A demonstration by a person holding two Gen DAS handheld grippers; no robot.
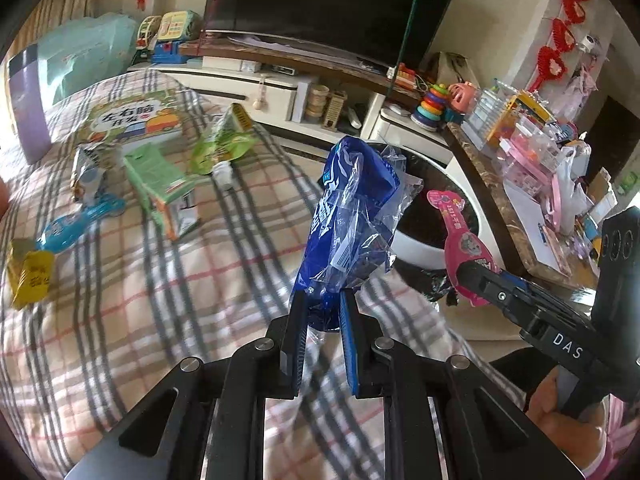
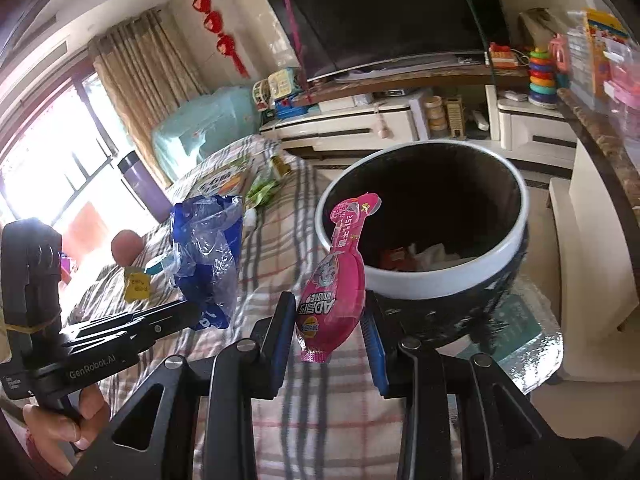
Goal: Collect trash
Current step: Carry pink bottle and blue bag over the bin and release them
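Observation:
My left gripper (image 1: 323, 304) is shut on a crumpled blue and clear plastic wrapper (image 1: 352, 216), held up above the plaid bed; it also shows in the right wrist view (image 2: 208, 256). My right gripper (image 2: 330, 312) is shut on a pink drink pouch (image 2: 336, 284), held just in front of the rim of the black bin with a white rim (image 2: 500, 248); the pouch also shows in the left wrist view (image 1: 464, 244). The bin (image 1: 424, 252) holds some paper and wrappers.
On the plaid bed (image 1: 160, 280) lie a green carton (image 1: 164, 188), a green pouch (image 1: 224, 140), a yellow packet (image 1: 30, 276), a blue pouch (image 1: 76, 224), a small white bottle (image 1: 222, 174) and a children's book (image 1: 132, 118). A TV cabinet (image 2: 360, 128) stands behind; a cluttered counter (image 1: 532, 168) is right.

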